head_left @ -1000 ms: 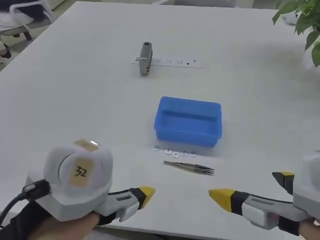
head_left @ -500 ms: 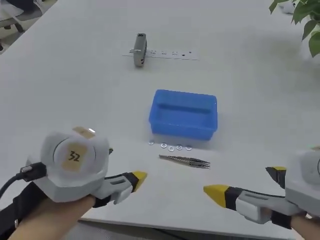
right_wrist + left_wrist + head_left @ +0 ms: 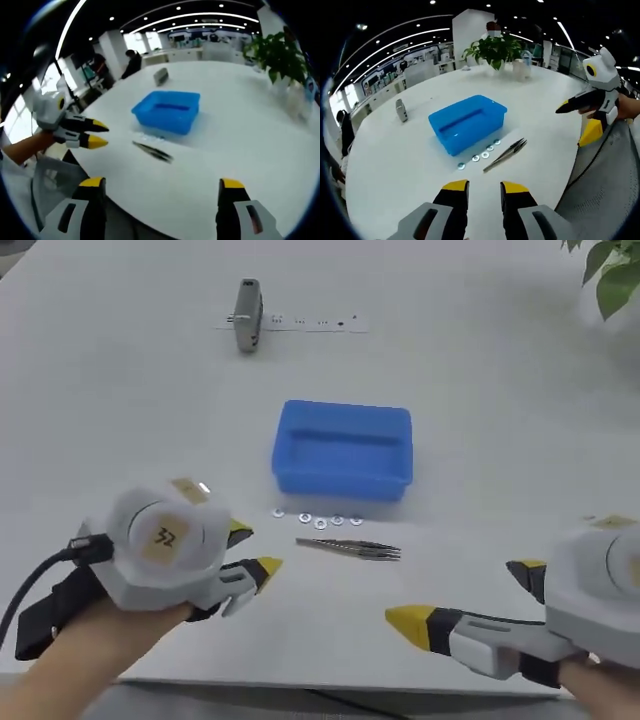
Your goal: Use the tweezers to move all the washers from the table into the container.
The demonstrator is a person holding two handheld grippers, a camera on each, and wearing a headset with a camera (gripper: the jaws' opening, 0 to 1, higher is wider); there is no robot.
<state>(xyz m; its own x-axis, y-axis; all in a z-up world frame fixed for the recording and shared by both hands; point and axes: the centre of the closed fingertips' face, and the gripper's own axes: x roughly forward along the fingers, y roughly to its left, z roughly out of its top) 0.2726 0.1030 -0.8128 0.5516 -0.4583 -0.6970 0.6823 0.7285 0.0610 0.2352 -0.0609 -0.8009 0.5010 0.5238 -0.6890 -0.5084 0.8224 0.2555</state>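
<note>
Washers (image 3: 318, 519) lay in a short row on the white desk (image 3: 120, 390), just in front of the blue container (image 3: 343, 450). The tweezers (image 3: 350, 548) lay flat just nearer the person, apart from both tools. The left tool (image 3: 255, 547) hovered left of the tweezers, its yellow-tipped jaws set narrowly apart and gripping nothing. A tan sticker (image 3: 163, 537) on its round body read "32". The right tool (image 3: 460, 594) hung at the near right by the desk edge, with its jaws spread wide and empty. Farther back, a grey block (image 3: 248, 315) sat at the end of a white power strip (image 3: 310, 323), whose small markings were too blurred to read. Leaves of a plant (image 3: 612, 280) showed at the far right corner.
</note>
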